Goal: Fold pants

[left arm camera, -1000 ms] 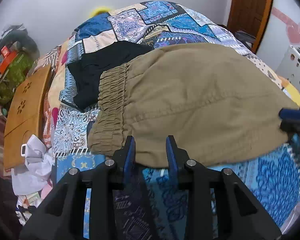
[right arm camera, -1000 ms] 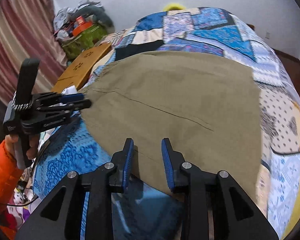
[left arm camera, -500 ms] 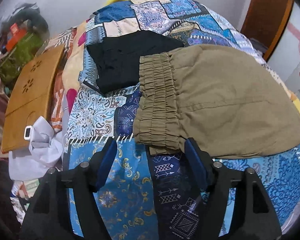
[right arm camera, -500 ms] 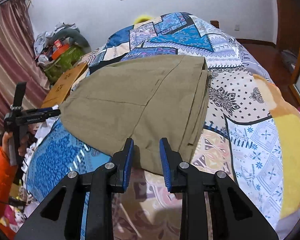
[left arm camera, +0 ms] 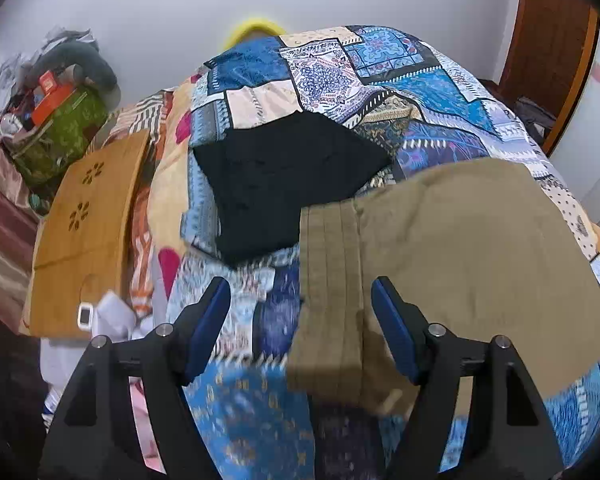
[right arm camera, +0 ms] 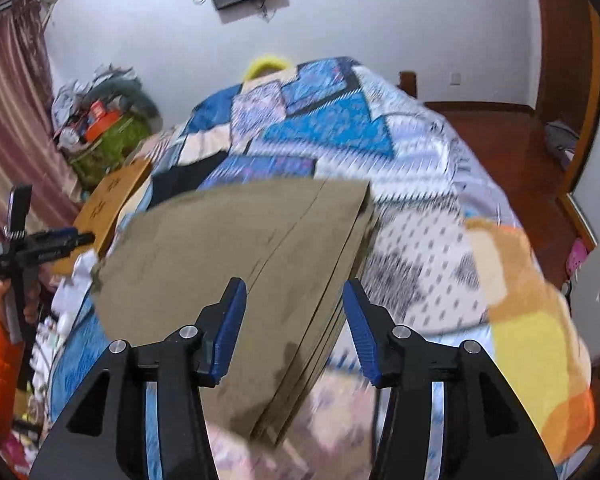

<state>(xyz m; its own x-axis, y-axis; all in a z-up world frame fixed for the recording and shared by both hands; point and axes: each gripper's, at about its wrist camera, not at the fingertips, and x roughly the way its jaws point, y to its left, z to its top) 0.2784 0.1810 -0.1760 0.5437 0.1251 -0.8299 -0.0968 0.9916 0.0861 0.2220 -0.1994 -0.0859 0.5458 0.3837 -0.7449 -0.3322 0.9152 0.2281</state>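
Both tools spread wide, empty: left tool (left arm camera: 300, 316) at waistband end, right tool (right arm camera: 294, 320) at stacked edge of khaki pants (left arm camera: 460, 248) on bed (left arm camera: 340, 72). Likely regrasp for next fold; needs closing on both ends.

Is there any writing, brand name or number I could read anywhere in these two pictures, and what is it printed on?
Nothing here can be read for certain.
White lettering on the side of the left claw: there, but too small and blurred to read.
Orange box on the pile by the wall: any print is too blurred.
Khaki pants, black garment, bedspread, wooden board: no words, only patterns and cut-out flowers.
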